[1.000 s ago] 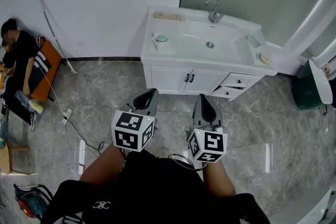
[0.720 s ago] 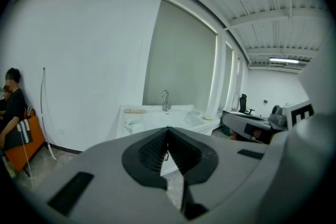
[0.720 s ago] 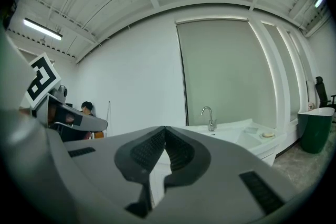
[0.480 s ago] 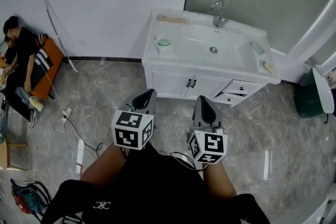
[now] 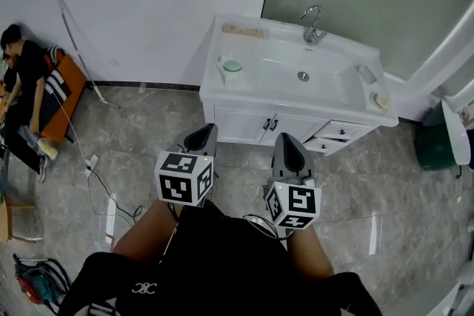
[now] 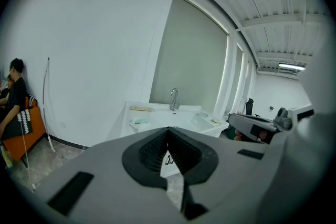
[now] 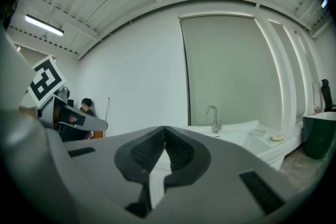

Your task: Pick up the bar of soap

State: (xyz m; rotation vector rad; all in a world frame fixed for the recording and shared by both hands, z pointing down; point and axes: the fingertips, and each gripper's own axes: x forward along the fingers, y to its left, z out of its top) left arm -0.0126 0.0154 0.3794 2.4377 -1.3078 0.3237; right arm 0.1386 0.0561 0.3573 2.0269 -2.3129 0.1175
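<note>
**Spotter A:** Head view first. Your left tool [image 5: 206,131] and right tool [image 5: 287,140] sit side by side low in the middle of the frame, over the grey floor [image 5: 148,144]. Both point up the frame toward the white table [image 5: 281,106].

**Spotter B:** Your target is well apart from both. The green bar of soap [image 5: 232,66] lies in a white dish [image 5: 224,73] on the table's left rim, beside the basin. A yellowish bar [image 5: 381,101] rests at the table's right end, and the faucet [image 5: 314,14] stands at the back.

**Spotter A:** A seated person [image 5: 26,81] is at the far left edge, against the wall.

**Spotter B:** Now the left gripper view. Your left tool [image 6: 168,131] has its jaws pressed together, with nothing pinched between them.

**Spotter A:** Just above those tips you see the table [image 6: 157,126]. The green bar of soap [image 6: 140,121] is toward its left, the faucet [image 6: 172,98] behind, and the yellowish bar [image 6: 216,120] to the right. The person [image 6: 16,97] is at the left edge.

**Spotter B:** Right gripper view. Your right tool [image 7: 165,131] is likewise pressed together and empty.

**Spotter A:** The faucet [image 7: 212,117] rises right of centre over the table [image 7: 247,136]. The yellowish bar [image 7: 276,138] lies at the right of the frame.
</note>
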